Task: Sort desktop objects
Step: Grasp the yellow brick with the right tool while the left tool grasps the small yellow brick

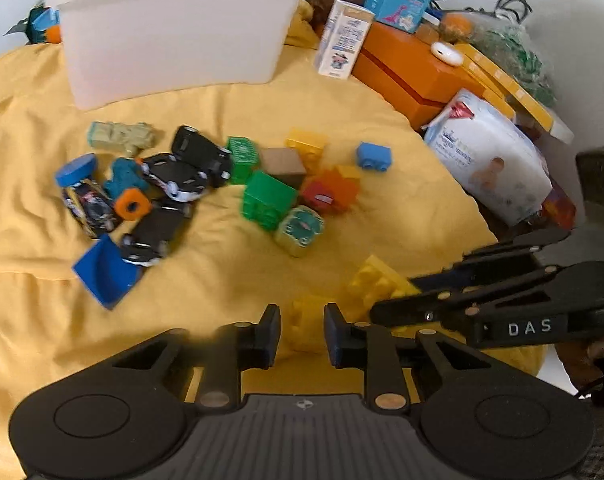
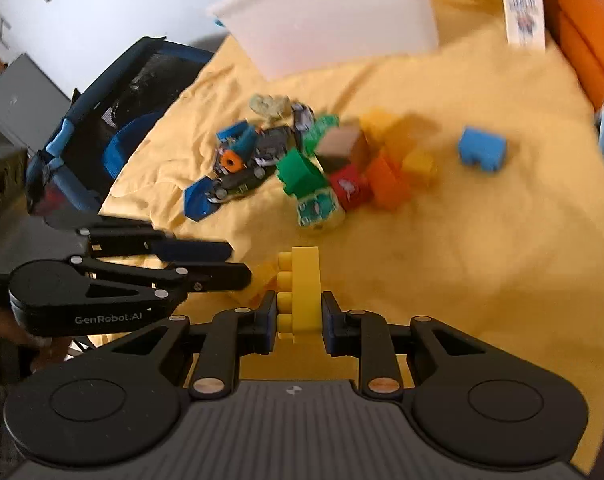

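In the left wrist view my left gripper (image 1: 302,320) is shut on a blurred yellow brick (image 1: 307,326), low over the yellow cloth (image 1: 222,276). My right gripper (image 1: 395,296) reaches in from the right with a second yellow studded brick (image 1: 375,280) close beside it. The right wrist view shows that gripper (image 2: 299,312) shut on its yellow brick (image 2: 303,288), which stands upright with its studs to the left. The left gripper (image 2: 238,263) comes in from the left, a bit of yellow brick (image 2: 262,278) at its tips. Whether the two bricks touch I cannot tell.
A white plastic bin (image 1: 174,32) stands at the back of the cloth. Before it lies a pile of black toy cars (image 1: 182,172), green bricks (image 1: 268,198) and a lone blue brick (image 1: 373,156). An orange box (image 1: 413,68), a carton (image 1: 343,40) and a wipes pack (image 1: 489,160) line the right side.
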`<act>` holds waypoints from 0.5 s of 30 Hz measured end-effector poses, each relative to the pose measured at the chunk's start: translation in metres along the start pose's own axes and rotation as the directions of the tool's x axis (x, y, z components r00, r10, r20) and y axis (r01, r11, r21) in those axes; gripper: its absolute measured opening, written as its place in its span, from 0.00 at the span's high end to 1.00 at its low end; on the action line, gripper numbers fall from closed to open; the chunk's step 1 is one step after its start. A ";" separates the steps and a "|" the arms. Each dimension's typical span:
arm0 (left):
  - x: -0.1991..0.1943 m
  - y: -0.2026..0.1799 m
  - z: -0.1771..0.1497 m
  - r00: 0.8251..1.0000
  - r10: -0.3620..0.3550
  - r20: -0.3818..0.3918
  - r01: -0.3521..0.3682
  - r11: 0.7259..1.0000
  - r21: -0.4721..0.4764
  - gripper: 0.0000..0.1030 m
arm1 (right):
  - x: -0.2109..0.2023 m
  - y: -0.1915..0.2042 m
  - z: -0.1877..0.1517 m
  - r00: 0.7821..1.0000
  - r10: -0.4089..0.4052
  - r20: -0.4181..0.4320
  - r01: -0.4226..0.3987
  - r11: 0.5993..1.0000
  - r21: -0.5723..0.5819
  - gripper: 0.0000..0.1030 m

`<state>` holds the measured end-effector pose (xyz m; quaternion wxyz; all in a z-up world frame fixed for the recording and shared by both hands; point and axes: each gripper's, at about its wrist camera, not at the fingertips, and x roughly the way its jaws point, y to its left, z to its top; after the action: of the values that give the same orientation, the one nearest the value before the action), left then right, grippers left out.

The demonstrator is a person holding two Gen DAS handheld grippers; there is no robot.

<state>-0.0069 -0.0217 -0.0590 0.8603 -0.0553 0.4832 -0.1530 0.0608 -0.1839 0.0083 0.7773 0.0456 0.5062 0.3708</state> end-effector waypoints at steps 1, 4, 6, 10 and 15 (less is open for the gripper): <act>0.002 -0.002 -0.002 1.000 -0.003 -0.002 0.003 1.000 0.004 0.71 | 0.000 -0.002 -0.002 1.000 -0.013 -0.006 0.013 1.000 -0.001 0.74; 0.012 -0.012 -0.005 1.000 0.004 -0.029 -0.003 1.000 0.018 0.72 | -0.007 -0.004 -0.009 0.996 -0.085 0.024 0.086 0.996 -0.034 0.67; 0.013 -0.021 -0.007 0.999 0.026 -0.018 -0.025 0.998 0.056 0.82 | -0.014 -0.004 -0.011 0.990 -0.129 0.049 0.132 0.989 -0.066 0.66; 0.013 -0.032 -0.007 0.997 0.076 0.002 -0.075 0.991 0.112 0.83 | -0.023 -0.002 -0.012 0.976 -0.193 0.105 0.207 0.968 -0.145 0.56; -0.002 -0.038 -0.004 0.987 0.151 0.049 -0.157 0.974 0.164 0.83 | -0.035 0.017 -0.013 0.960 -0.205 0.190 0.256 0.918 -0.304 0.57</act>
<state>-0.0187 -0.0567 -0.0504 0.8797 0.0521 0.4560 -0.1249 0.0337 -0.1974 0.0356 0.8491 -0.1150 0.3782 0.3503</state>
